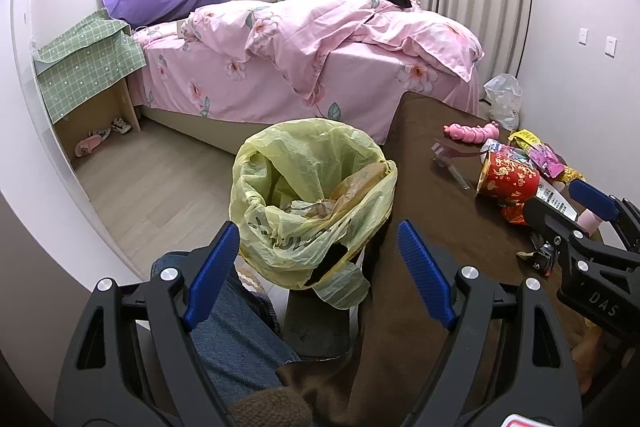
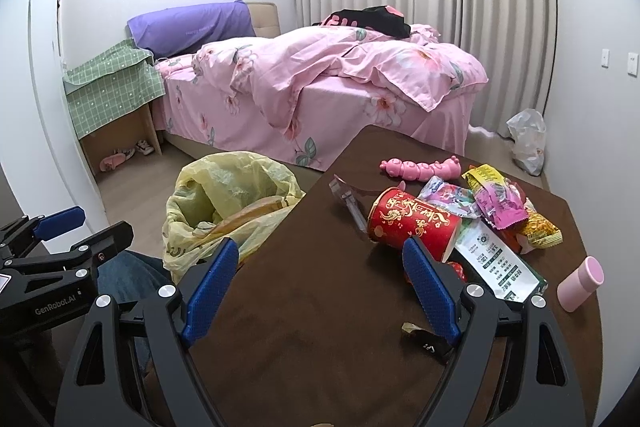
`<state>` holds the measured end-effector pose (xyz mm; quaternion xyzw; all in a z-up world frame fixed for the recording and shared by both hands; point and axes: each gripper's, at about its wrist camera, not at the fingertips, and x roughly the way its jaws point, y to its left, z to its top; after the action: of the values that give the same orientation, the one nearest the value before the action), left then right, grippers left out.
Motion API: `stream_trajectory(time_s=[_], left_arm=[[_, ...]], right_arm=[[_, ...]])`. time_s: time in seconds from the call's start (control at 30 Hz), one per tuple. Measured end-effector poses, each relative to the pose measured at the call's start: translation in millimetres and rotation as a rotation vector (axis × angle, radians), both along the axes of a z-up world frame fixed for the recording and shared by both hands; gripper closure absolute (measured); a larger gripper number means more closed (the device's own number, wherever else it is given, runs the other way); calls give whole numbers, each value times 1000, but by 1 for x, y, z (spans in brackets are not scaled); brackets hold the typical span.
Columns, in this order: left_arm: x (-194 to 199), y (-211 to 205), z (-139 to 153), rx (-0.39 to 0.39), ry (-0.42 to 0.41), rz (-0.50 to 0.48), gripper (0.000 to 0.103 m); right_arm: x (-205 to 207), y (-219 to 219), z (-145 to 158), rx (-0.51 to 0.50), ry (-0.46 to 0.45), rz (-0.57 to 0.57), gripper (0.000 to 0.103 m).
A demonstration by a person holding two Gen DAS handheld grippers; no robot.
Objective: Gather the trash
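Observation:
A bin lined with a yellow bag (image 1: 312, 199) stands on the floor beside the brown table (image 1: 432, 211); it also shows in the right wrist view (image 2: 224, 211). A red paper cup (image 2: 414, 221) lies on its side on the table among snack wrappers (image 2: 500, 207) and a white-green packet (image 2: 496, 263). A small dark wrapper (image 2: 424, 337) lies near my right finger. My left gripper (image 1: 316, 267) is open and empty, just in front of the bin. My right gripper (image 2: 320, 287) is open and empty above the table, just short of the cup.
A pink toy (image 2: 420, 167), a clear plastic piece (image 2: 348, 199) and a pink cylinder (image 2: 580, 283) lie on the table (image 2: 320, 307). A pink bed (image 2: 320, 87) stands behind. A white plastic bag (image 2: 528, 139) sits by the wall. My jeans-clad leg (image 1: 240, 327) is below.

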<state>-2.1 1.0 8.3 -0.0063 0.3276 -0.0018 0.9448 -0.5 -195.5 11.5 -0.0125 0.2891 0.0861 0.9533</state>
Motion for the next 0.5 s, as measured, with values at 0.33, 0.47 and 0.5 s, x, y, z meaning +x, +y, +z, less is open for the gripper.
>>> stream_trajectory(time_s=[0.33, 0.47, 0.5], left_arm=[[-1, 0, -2, -6, 1, -5, 25], [0, -1, -3, -7, -1, -6, 25], [1, -2, -3, -6, -1, -6, 25]], right_arm=[[0, 0, -2, 5, 2, -3, 22], [-1, 0, -3, 9, 3, -4, 22], [-2, 1, -4, 8, 3, -4, 22]])
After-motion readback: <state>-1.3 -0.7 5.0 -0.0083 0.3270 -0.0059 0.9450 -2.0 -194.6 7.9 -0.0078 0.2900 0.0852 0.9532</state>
